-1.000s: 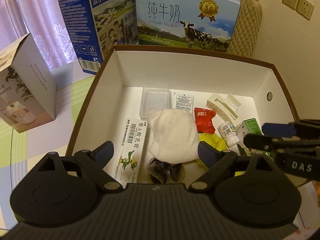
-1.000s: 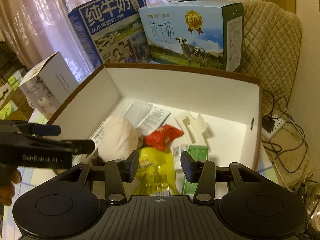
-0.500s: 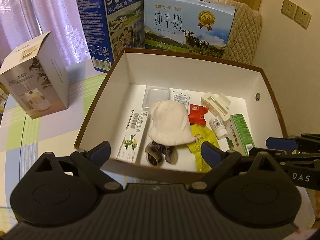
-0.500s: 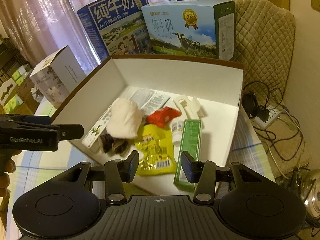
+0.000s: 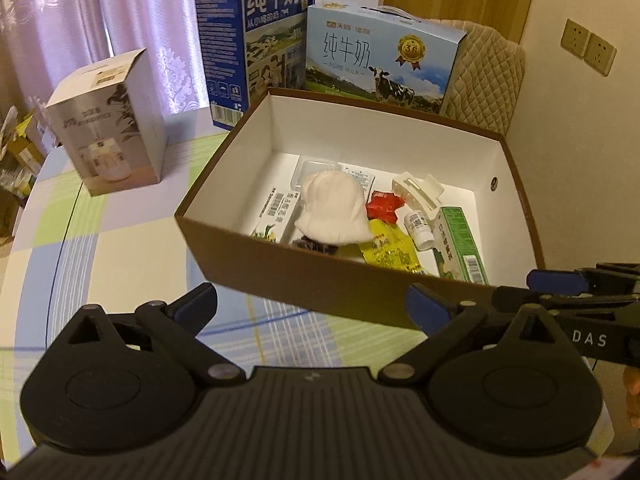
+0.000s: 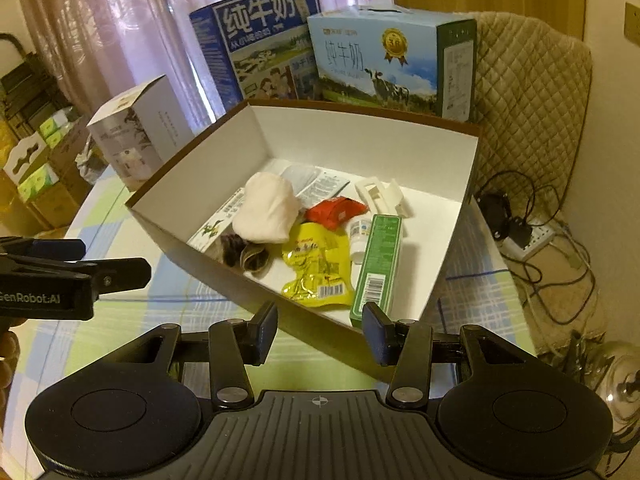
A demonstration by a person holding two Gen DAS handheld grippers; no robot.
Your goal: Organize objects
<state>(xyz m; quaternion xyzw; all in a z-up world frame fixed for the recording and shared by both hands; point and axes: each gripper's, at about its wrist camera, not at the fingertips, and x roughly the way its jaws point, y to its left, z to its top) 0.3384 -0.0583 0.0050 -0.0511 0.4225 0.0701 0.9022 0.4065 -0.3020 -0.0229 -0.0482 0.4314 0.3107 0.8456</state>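
A brown box (image 5: 344,280) (image 6: 224,264) with a white inside stands on the table. It holds a white knit hat (image 5: 334,210) (image 6: 266,212), a yellow snack pouch (image 5: 390,250) (image 6: 316,268), a red packet (image 5: 384,206) (image 6: 336,212), a green carton (image 5: 462,244) (image 6: 378,264), a small white bottle (image 5: 418,226) (image 6: 358,236), a white clip (image 5: 418,192) (image 6: 382,194) and a long white-green carton (image 5: 276,214) (image 6: 218,218). My left gripper (image 5: 312,306) is open in front of the box's near wall, nothing between its fingers. My right gripper (image 6: 320,332) is open at the box's near right corner, empty.
Two milk cartons, dark blue (image 5: 256,44) (image 6: 256,40) and light blue (image 5: 380,64) (image 6: 392,60), stand behind the box. A white-grey carton (image 5: 108,120) (image 6: 138,128) stands at the left on the checked tablecloth (image 5: 100,248). A quilted chair back (image 6: 532,100) and floor cables (image 6: 536,236) lie right.
Both grippers have drawn back and up out of the box; the box now lies farther ahead. Both stay open and empty, and the contents have not moved.
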